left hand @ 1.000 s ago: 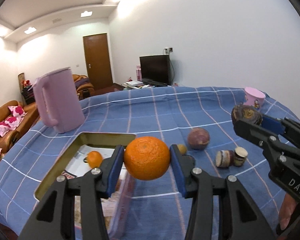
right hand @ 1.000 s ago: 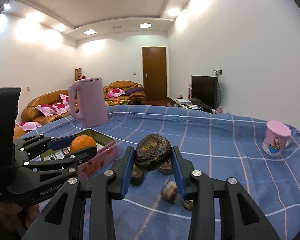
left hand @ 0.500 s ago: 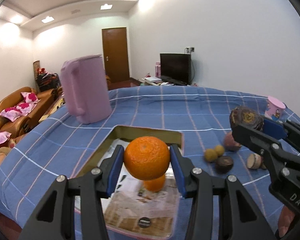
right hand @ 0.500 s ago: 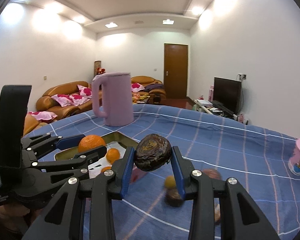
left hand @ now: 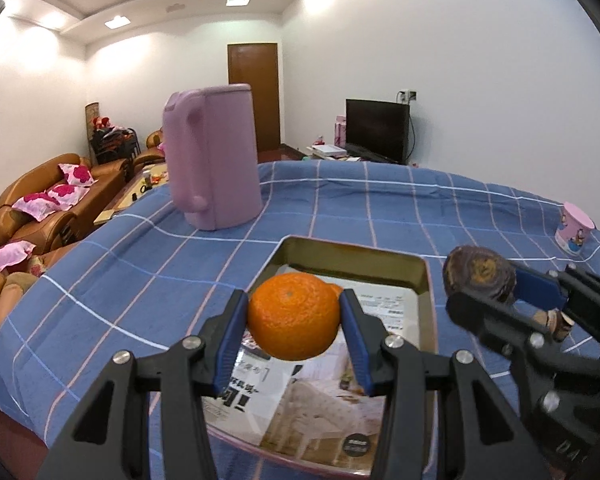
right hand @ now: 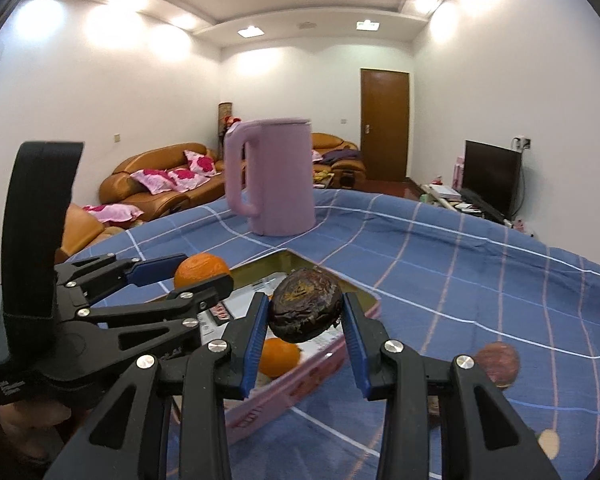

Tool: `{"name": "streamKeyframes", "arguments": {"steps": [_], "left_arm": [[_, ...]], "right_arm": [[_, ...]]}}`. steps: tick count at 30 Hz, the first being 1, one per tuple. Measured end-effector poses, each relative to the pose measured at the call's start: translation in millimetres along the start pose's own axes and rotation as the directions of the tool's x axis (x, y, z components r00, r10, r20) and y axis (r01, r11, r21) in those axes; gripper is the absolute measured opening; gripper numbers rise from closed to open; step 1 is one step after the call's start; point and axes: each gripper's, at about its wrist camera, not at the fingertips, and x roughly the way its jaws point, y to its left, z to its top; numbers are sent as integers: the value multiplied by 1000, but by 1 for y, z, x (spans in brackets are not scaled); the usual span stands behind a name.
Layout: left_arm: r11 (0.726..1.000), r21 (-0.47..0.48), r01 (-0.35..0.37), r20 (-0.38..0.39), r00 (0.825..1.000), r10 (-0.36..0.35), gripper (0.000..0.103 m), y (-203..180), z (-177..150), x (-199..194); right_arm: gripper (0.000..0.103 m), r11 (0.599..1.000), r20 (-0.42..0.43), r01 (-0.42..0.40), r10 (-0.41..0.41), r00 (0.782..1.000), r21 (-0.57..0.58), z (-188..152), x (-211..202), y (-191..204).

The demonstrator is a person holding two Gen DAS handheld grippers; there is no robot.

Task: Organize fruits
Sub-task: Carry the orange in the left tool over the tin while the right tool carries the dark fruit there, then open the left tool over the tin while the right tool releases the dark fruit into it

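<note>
Orange (left hand: 294,322): bright, pebbled skin, stem dimple facing up, round and whole. Dark fruit (right hand: 306,306): brown-purple, wrinkled, shrivelled skin, roughly oval.

I read the left gripper (left hand: 294,326) as clenched on the orange, blue pads pressing both flanks, fruit held clear above the tin tray (left hand: 430,304). It points forward and somewhat down over the tray's near half. The tray is lined with printed paper (left hand: 320,408), and a sliver of 1 more orange fruit shows behind the held one.

Right gripper (right hand: 305,314) is clenched on the dark fruit, pads on both sides. From its own camera the fruit hangs over the tray's right rim (right hand: 374,304); from the left camera it sits just right of the tray. A small orange (right hand: 279,356) lies in the tray below it. 1 reddish-brown fruit (right hand: 498,362) lies on the blue checked cloth (right hand: 480,280) right of the tray.

Pink jug (left hand: 214,160) stands upright beyond the tray; pink cup (left hand: 573,229) far right, well apart.

Versus 1 second back: both grippers have swung left across the table. Then the orange hung beside the tray's right edge; now it is over the tray. The jug has shifted from far left toward centre in both views. Grips unchanged on both fruits.
</note>
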Motion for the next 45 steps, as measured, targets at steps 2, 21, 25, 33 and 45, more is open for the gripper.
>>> {"name": "streamKeyframes", "arguments": {"steps": [2, 21, 25, 33, 45], "left_arm": [[1000, -6, -1, -7, 1000, 1, 48, 3, -1, 2], [1000, 5, -18, -55, 998, 18, 48, 13, -8, 18], [1000, 16, -21, -64, 998, 22, 48, 13, -10, 20], [1000, 13, -21, -100, 995, 23, 50, 17, -16, 25], [999, 12, -32, -19, 999, 32, 76, 8, -10, -7]], "right_arm": [[39, 1000, -14, -12, 12, 1000, -3, -1, 6, 4], [39, 998, -117, -60, 59, 991, 0, -12, 30, 12], [39, 998, -129, -65, 64, 990, -1, -13, 31, 13], [40, 994, -186, -110, 110, 976, 13, -15, 40, 13], [66, 993, -123, -81, 91, 988, 87, -17, 18, -5]]}}
